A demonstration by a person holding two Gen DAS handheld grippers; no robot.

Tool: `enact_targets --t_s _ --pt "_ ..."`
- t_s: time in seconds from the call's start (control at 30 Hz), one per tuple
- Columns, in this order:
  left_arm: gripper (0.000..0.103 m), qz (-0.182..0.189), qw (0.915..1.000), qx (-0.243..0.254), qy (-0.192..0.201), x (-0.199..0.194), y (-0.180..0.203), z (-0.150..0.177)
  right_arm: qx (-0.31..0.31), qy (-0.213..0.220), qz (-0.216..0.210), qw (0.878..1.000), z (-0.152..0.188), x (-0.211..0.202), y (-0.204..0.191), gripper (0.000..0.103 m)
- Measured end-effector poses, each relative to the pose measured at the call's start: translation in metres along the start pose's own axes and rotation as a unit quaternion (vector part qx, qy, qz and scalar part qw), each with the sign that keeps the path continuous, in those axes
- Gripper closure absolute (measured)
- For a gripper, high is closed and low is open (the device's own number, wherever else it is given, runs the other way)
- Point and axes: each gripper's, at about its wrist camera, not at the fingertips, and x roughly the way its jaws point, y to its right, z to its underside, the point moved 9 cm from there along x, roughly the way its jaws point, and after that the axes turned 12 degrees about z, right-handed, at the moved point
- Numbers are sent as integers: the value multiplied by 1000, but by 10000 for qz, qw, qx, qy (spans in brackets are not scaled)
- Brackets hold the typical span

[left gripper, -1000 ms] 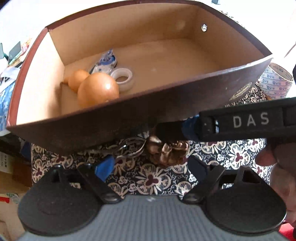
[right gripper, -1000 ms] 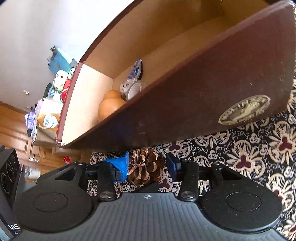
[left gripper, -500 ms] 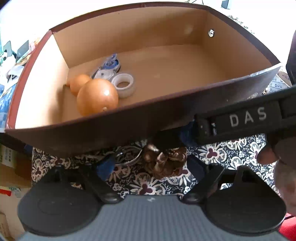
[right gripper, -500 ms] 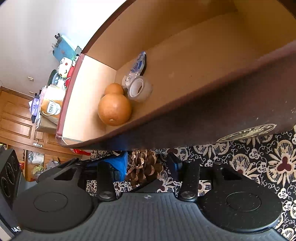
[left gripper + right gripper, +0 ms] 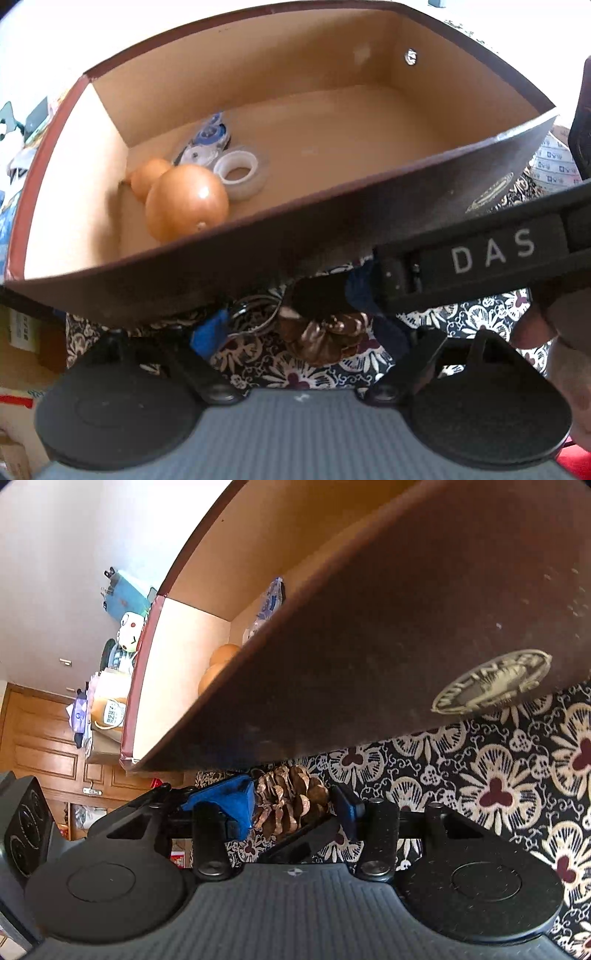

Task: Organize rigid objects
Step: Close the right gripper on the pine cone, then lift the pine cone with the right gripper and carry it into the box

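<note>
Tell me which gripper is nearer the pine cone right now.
Right. The right gripper is shut on the pine cone; the left gripper hangs open just behind it, not touching.

A home — floral tablecloth [image 5: 498, 775], wooden cabinet doors [image 5: 40, 746], cluttered shelf with plush toy [image 5: 130, 627].

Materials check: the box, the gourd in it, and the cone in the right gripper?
Box: looks like rigid cardboard, with a matte tan inside, a dark brown outer skin and thin, straight walls. Gourd: smooth orange-brown shell with a glossy highlight; dried and varnished or plastic, cannot tell. Cone: real pine cone by its layered, woody brown scales, held in the right gripper.
</note>
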Motion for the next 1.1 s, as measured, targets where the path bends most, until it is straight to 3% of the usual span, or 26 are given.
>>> enact_targets --t_s 0.03,0.23,0.53,0.8,0.83,0.97,1.1 --pt "23 20 10000 49 4 0 1 0 19 16 -6 10000 0 -2 2 71" --pt "31 69 9994 333 14 0 9 2 251 94 -47 9996 3 -9 18 73" --pt "35 -314 9931 1125 118 1 39 2 388 315 9 9987 4 -24 39 74" --pt "29 -422 9904 1297 209 2 48 3 349 296 12 9990 5 -32 44 76" --pt "25 -395 9907 1285 211 2 47 3 303 290 28 9991 5 -31 41 76" --pt "20 -257 9928 1136 271 -1 41 7 249 332 54 9991 2 -32 38 77" --pt "16 211 9963 751 346 -9 24 17 311 374 41 9988 0 -35 41 79"
